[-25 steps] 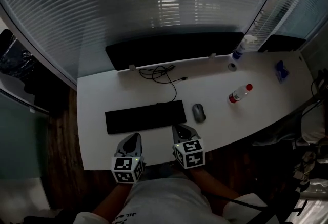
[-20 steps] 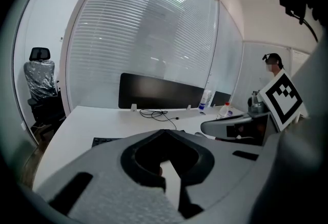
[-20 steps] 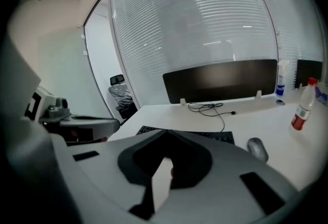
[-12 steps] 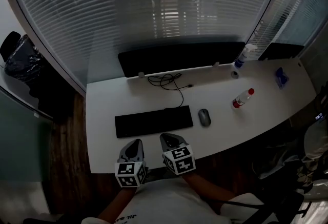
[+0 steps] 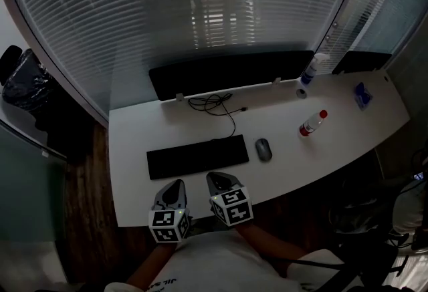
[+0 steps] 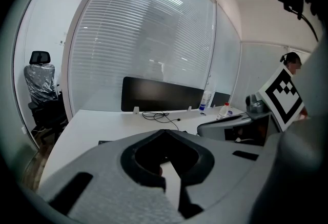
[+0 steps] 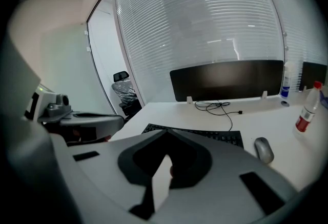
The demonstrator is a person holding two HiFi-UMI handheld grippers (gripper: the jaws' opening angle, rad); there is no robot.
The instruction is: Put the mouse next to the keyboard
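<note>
- Left gripper (image 5: 174,186): jaws closed together, nothing between them. It hangs over the near edge of the desk (image 5: 134,130), short of the keyboard.
- Right gripper (image 5: 216,179): jaws also closed tip to tip, and empty. It sits just beside the left one, at the near desk edge below the keyboard's right half.
- Mouse (image 5: 263,149): grey, flat on the desk just beside the right end of the keyboard (image 5: 197,157), with a small gap between them. Neither gripper touches it.
- Right gripper view: the mouse (image 7: 263,149) lies ahead and to the right of the jaw tips, and the keyboard (image 7: 200,134) is straight ahead.
- Behind the keyboard, a loose black cable (image 5: 217,105) lies coiled in front of a long dark monitor (image 5: 231,73).
- Right side of the desk: a clear bottle with a red cap (image 5: 312,123) lies on its side, well apart from the mouse. A spray bottle (image 5: 309,70) stands by the monitor's end.
- Far left, off the desk: a chair wrapped in plastic (image 5: 20,80).
</note>
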